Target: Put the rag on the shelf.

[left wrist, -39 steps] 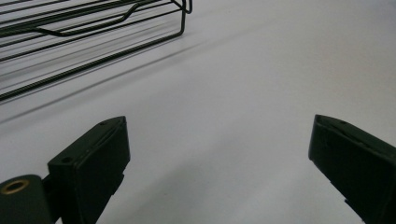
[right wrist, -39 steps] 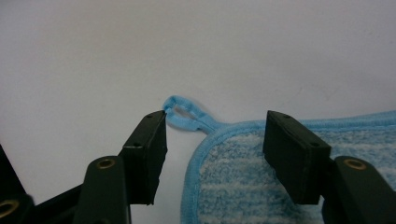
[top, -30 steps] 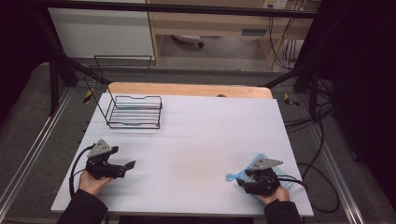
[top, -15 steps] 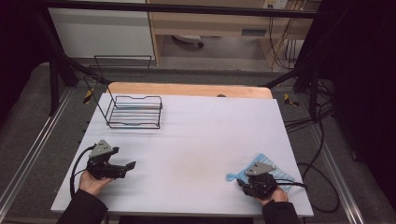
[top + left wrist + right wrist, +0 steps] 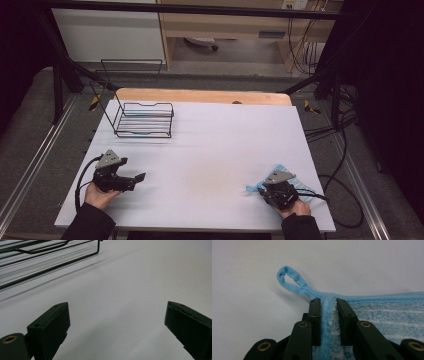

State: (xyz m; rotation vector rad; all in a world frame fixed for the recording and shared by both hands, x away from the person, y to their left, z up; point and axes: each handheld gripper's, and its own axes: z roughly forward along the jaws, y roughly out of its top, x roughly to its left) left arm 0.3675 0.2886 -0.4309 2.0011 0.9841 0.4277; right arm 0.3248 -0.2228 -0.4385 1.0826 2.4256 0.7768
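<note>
A light blue striped cloth (image 5: 280,170) with a small hanging loop (image 5: 290,281) lies at the table's front right corner. My right gripper (image 5: 261,189) is shut on the cloth (image 5: 387,312), pinching its corner hem just behind the loop, low on the white table (image 5: 215,150). My left gripper (image 5: 141,177) rests near the front left, pointing right, with its jaws wide apart and nothing between them. In the left gripper view the fingers (image 5: 51,326) frame bare table.
A black wire rack (image 5: 144,119) stands at the back left of the table, with its lower wires (image 5: 45,255) ahead of the left gripper. A wooden board (image 5: 200,96) lines the far edge. Cables (image 5: 345,190) hang off the right side.
My right gripper has slid a little toward the front edge, pulling the cloth corner with it. The left gripper has stayed put.
</note>
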